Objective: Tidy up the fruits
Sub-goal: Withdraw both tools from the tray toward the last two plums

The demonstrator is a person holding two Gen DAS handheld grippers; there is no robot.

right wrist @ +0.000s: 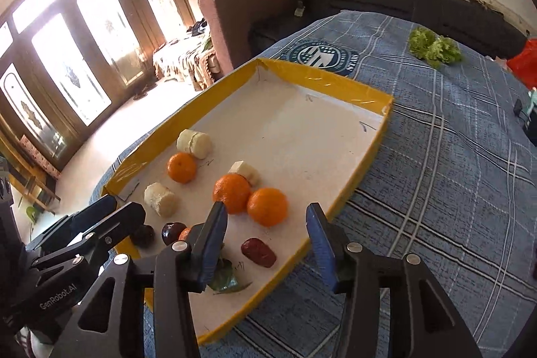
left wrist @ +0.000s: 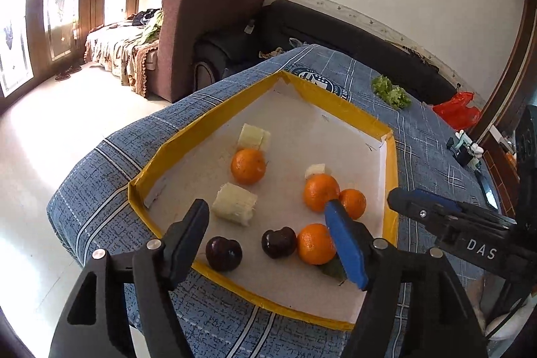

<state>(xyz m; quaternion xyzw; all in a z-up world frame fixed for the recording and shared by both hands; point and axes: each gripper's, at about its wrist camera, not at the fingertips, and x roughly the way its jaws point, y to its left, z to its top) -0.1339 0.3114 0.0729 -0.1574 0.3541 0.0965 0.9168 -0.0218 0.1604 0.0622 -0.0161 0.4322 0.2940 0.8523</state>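
A yellow-rimmed tray (left wrist: 335,104) with a white floor lies on a blue checked cloth. It holds several oranges (left wrist: 248,166), three pale banana pieces (left wrist: 235,204), two dark plums (left wrist: 224,253) and a red date (right wrist: 258,252). My left gripper (left wrist: 268,223) hangs open above the tray's near edge, with the plums below the gap and nothing between the pads. My right gripper (right wrist: 266,217) is open over the tray's near right corner, and the date lies free beneath it. A green leaf (right wrist: 223,280) sits by the nearest orange (left wrist: 313,243).
A lettuce bunch (left wrist: 391,91) and a red bag (left wrist: 458,111) lie on the cloth beyond the tray. A brown sofa (left wrist: 208,32) and a dark couch stand behind the table. The tray's far half (right wrist: 319,130) is bare white floor.
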